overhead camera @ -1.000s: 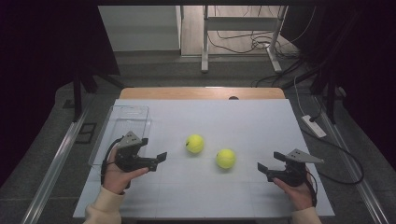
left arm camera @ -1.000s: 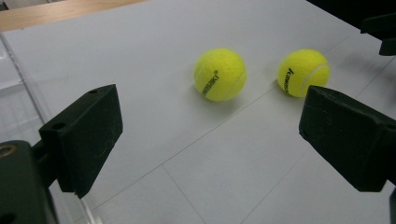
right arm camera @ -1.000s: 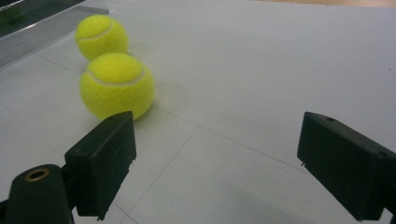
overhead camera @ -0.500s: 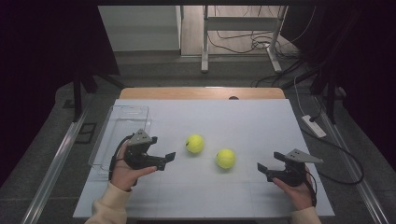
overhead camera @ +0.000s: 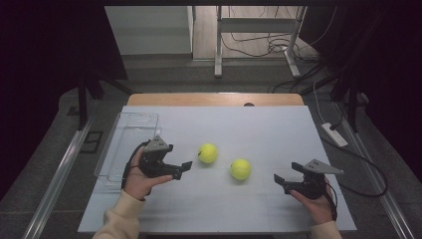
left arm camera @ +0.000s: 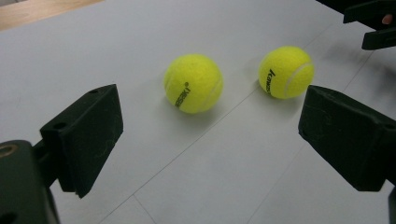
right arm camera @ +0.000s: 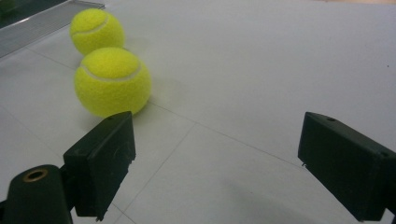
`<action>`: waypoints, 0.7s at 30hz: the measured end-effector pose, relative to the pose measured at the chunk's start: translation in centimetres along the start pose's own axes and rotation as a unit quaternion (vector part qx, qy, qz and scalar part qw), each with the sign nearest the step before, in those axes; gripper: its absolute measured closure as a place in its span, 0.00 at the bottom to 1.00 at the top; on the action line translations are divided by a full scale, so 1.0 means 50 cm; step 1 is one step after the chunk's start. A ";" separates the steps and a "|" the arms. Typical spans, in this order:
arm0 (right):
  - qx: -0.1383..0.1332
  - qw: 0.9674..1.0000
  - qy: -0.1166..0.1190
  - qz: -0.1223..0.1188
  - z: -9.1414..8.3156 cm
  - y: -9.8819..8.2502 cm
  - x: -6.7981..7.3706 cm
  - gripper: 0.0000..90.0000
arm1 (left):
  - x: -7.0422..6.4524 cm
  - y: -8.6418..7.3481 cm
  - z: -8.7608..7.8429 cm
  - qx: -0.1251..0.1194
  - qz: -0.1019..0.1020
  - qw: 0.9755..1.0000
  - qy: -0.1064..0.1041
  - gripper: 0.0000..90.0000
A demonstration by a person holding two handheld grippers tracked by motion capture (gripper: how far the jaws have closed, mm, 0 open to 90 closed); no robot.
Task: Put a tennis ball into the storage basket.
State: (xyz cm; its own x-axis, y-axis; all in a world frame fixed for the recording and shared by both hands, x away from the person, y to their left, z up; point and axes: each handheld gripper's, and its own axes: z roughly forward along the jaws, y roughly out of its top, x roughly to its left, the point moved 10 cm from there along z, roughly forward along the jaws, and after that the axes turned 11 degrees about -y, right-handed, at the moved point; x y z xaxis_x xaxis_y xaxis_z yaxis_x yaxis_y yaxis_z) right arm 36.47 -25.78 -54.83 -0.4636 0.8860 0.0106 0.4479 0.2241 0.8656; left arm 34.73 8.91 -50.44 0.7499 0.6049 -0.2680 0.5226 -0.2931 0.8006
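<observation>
Two yellow tennis balls lie on the white table, the left ball (overhead camera: 208,153) a little farther back than the right ball (overhead camera: 240,169). My left gripper (overhead camera: 181,169) stands open just left of the left ball, with a small gap between them and nothing between its jaws. In the left gripper view both balls (left arm camera: 193,83) (left arm camera: 286,71) lie ahead of the wide-spread jaws. My right gripper (overhead camera: 278,181) is open to the right of the right ball and holds nothing. In the right gripper view the nearer ball (right arm camera: 113,80) sits by the left jaw, and the other ball (right arm camera: 96,30) lies behind it.
A clear plastic tray (overhead camera: 130,130) rests at the table's left edge, behind my left hand; its edge (right arm camera: 42,23) shows at the top left of the right gripper view. A wooden strip (overhead camera: 214,99) runs along the far edge. Cables lie on the floor beyond.
My left gripper has moved to the right, closer to the left ball, still open. The right gripper and both balls have stayed put.
</observation>
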 end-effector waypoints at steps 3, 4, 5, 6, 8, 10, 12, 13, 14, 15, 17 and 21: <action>0.001 1.000 0.000 -0.001 0.000 0.000 0.000 0.12 | 0.000 0.003 0.004 0.002 0.001 1.000 -0.001 0.08; 0.001 1.000 0.000 0.000 0.001 0.000 0.000 0.13 | -0.001 0.005 0.006 0.001 0.000 1.000 -0.002 0.08; 0.001 1.000 -0.001 -0.001 0.001 0.000 -0.001 0.13 | -0.001 0.007 0.007 0.001 0.002 1.000 -0.002 0.08; 0.000 1.000 -0.001 0.000 0.002 0.001 -0.001 0.13 | -0.003 0.011 0.009 0.001 0.003 1.000 -0.003 0.08; 0.001 1.000 0.000 -0.001 0.004 0.001 0.000 0.13 | -0.005 0.014 0.013 0.003 0.005 1.000 -0.004 0.08; 0.001 1.000 0.001 0.000 0.005 0.001 0.001 0.13 | -0.006 0.016 0.015 0.003 0.005 1.000 -0.006 0.08; 0.001 1.000 0.001 0.001 0.006 0.001 0.001 0.13 | -0.007 0.020 0.020 0.006 0.006 1.000 -0.007 0.08; 0.001 1.000 0.002 0.001 0.007 0.001 0.002 0.13 | -0.007 0.022 0.022 0.006 0.006 1.000 -0.008 0.08; 0.001 1.000 0.002 0.002 0.008 0.002 0.002 0.13 | -0.007 0.025 0.024 0.006 0.007 1.000 -0.008 0.08; 0.001 1.000 0.002 0.002 0.008 0.002 0.002 0.13 | -0.007 0.025 0.024 0.006 0.007 1.000 -0.008 0.08; 0.001 1.000 0.003 0.002 0.009 0.004 0.002 0.13 | -0.007 0.029 0.029 0.006 0.008 1.000 -0.009 0.08; 0.003 1.000 0.004 -0.002 0.008 0.001 0.003 0.13 | -0.007 0.032 0.040 0.011 0.011 1.000 -0.012 0.08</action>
State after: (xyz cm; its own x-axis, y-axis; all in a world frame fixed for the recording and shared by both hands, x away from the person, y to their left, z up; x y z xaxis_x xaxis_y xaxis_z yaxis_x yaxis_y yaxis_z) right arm 36.71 -25.48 -54.99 -0.4709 0.8821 0.0114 0.4508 0.2296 0.8626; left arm 36.11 6.71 -50.13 0.7699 0.5812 -0.2636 0.5151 -0.3220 0.7943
